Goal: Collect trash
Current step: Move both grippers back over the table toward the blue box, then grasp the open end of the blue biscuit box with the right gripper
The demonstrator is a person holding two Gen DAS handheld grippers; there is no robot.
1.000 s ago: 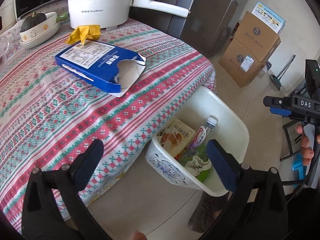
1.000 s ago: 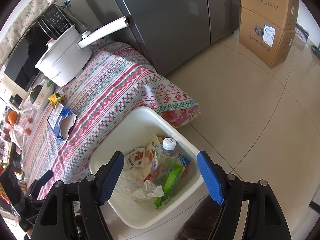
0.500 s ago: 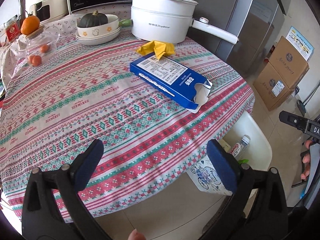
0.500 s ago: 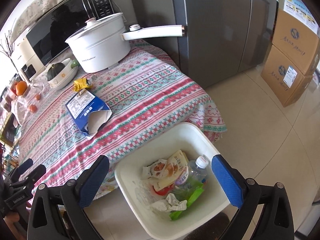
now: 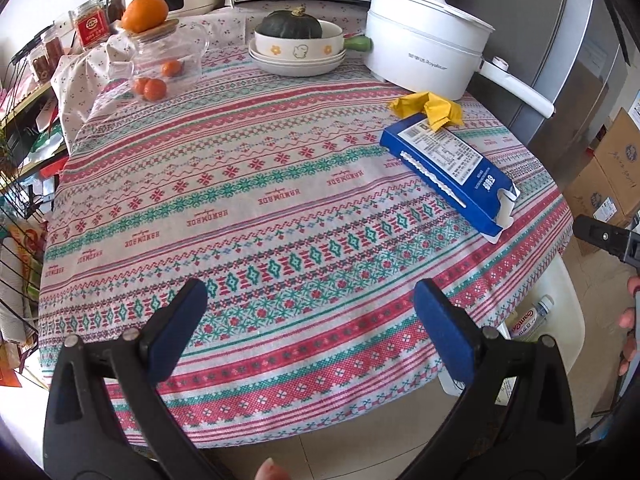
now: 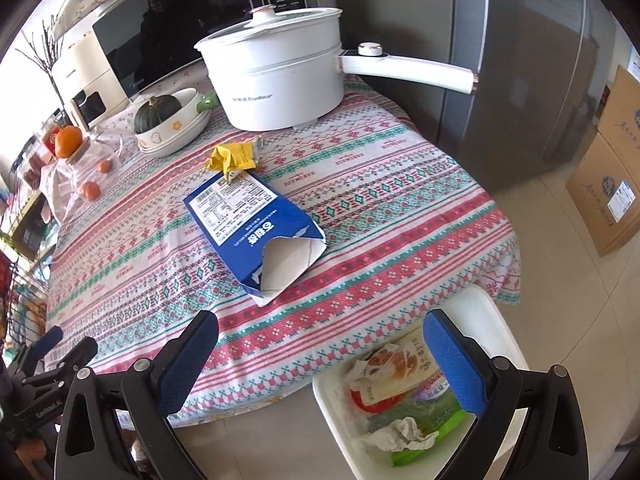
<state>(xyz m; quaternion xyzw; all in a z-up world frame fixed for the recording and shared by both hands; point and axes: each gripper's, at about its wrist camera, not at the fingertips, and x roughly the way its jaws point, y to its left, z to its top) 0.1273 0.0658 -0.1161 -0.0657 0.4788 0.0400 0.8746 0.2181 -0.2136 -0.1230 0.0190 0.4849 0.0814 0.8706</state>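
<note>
A torn blue carton (image 5: 448, 171) (image 6: 256, 232) lies flat on the patterned tablecloth (image 5: 260, 208), with a crumpled yellow wrapper (image 5: 430, 108) (image 6: 233, 157) at its far end. On the floor by the table's right edge stands a white bin (image 6: 492, 328) (image 5: 564, 304) holding wrappers, tissue and a bottle. My left gripper (image 5: 312, 320) hangs open over the near table edge, empty. My right gripper (image 6: 320, 356) is wide open and empty above the table edge and the bin.
A white electric pot (image 5: 424, 54) (image 6: 280, 80) with a long handle, a bowl with a dark squash (image 5: 296, 40), a glass jar of oranges (image 5: 160, 68) stand at the back. A grey fridge (image 6: 520, 60) and cardboard boxes (image 6: 612, 184) are at the right.
Both views have swung from the bin on the floor up and left onto the table. The right jaws have spread wider. The blue carton now lies closer ahead of both grippers.
</note>
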